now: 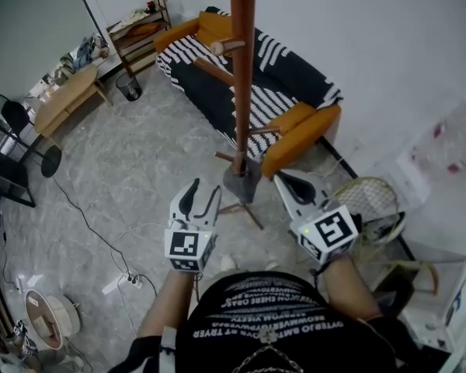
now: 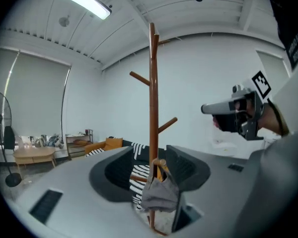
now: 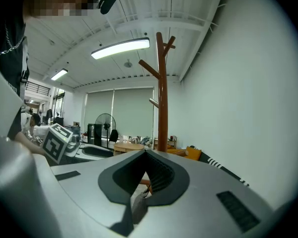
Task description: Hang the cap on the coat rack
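In the head view the grey cap [image 1: 242, 180] hangs low on the coat rack [image 1: 242, 68], ahead between left gripper [image 1: 203, 194] and right gripper [image 1: 290, 185]; in the left gripper view the jaws stand apart and empty, cap dead ahead; in the right gripper view the jaws are together, empty.

Surface finishes around the coat rack [image 1: 243, 68].
Coat rack: smooth reddish wood with a faint sheen. Cap [image 1: 242, 181]: matt grey cloth. Left gripper [image 1: 204, 189] and right gripper [image 1: 287, 181]: matt pale plastic shells, black ribbed pads [image 3: 161, 175]. Floor [image 1: 140, 169]: smooth grey marbled surface, slightly glossy. Sofa [image 1: 206, 84]: striped woven cloth.
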`<state>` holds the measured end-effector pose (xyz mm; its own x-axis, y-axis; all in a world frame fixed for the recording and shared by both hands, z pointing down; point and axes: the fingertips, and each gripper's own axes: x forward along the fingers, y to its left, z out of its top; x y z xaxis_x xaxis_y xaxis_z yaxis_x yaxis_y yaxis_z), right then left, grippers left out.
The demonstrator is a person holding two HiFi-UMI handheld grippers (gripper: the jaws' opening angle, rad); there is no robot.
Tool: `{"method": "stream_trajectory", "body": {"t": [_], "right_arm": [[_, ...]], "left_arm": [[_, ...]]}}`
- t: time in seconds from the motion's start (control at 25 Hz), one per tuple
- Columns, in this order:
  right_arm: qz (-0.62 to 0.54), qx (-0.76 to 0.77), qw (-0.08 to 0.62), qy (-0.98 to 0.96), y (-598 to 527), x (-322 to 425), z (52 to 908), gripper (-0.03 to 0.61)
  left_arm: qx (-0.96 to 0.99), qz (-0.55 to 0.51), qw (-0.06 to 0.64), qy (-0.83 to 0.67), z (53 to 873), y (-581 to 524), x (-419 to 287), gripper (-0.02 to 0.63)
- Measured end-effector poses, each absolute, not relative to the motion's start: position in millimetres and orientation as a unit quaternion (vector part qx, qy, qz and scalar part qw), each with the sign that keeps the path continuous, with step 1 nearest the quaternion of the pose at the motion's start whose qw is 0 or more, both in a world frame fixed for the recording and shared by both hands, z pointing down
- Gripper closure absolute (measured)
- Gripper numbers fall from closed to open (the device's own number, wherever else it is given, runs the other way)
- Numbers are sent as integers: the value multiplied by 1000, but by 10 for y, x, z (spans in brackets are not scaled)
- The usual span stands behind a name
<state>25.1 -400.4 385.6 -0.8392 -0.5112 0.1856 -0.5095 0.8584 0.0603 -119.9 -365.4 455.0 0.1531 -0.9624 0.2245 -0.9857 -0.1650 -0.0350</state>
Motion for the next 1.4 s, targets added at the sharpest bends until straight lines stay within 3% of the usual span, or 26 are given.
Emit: {"method": "stream_trajectory", "body": {"t": [0.12, 0.24, 0.4, 1.4], "right_arm": [[3, 266, 102, -958, -3986, 223, 3863, 575], [3, 275, 90, -957, -3997, 215, 3812, 575], [-7, 288, 79, -954, -3995, 189, 3768, 575], [-23, 358, 84, -930, -3928, 78, 3763, 575]], "left_arm": [[765, 87, 39, -637, 4214, -3627, -1192, 440], [767, 62, 27, -638, 3889, -3597, -1219, 553], [763, 27, 26, -646, 3557, -3533, -1314, 611], [809, 39, 30, -586, 3598, -3617, -1526, 611]]}}
